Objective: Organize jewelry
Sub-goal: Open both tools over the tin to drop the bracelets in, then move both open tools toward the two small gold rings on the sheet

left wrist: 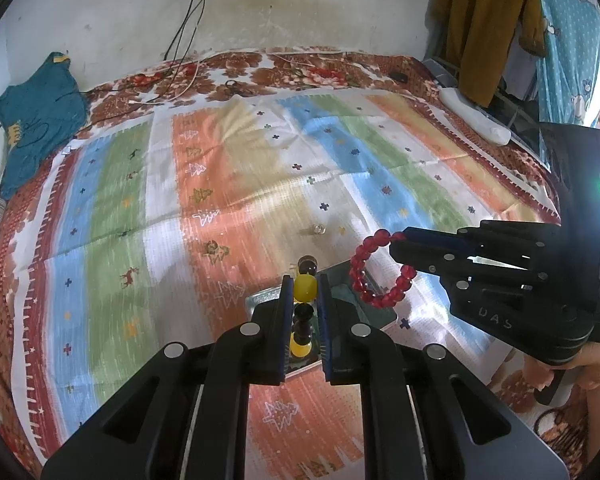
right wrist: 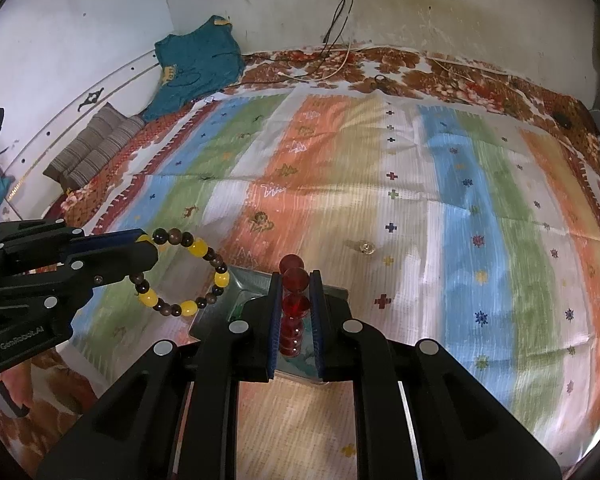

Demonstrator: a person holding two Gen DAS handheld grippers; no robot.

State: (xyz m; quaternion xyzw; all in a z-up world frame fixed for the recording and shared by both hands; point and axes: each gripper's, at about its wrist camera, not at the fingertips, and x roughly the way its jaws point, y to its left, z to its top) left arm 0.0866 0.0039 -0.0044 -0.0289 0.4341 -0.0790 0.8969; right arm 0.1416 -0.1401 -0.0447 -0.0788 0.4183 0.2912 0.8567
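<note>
My left gripper point(left wrist: 305, 292) is shut on a yellow-and-brown bead bracelet point(left wrist: 304, 288), held above a small metal tray point(left wrist: 260, 300) on the striped cloth. The right wrist view shows that bracelet point(right wrist: 198, 250) hanging from my left gripper point(right wrist: 146, 248). My right gripper point(right wrist: 295, 288) is shut on a red bead bracelet point(right wrist: 294, 304), also above the tray point(right wrist: 244, 280). The red bracelet point(left wrist: 376, 270) hangs from my right gripper point(left wrist: 396, 240) in the left wrist view. A small clear ring point(left wrist: 319, 230) lies on the cloth beyond the tray; it also shows in the right wrist view point(right wrist: 366, 246).
The striped cloth point(left wrist: 240, 184) covers a floral bedspread point(left wrist: 300, 72). A teal garment point(left wrist: 36, 120) lies far left, cables point(left wrist: 188, 40) hang from the wall, a white pillow point(left wrist: 476, 116) lies far right, and a striped cushion point(right wrist: 96, 148) lies at the left.
</note>
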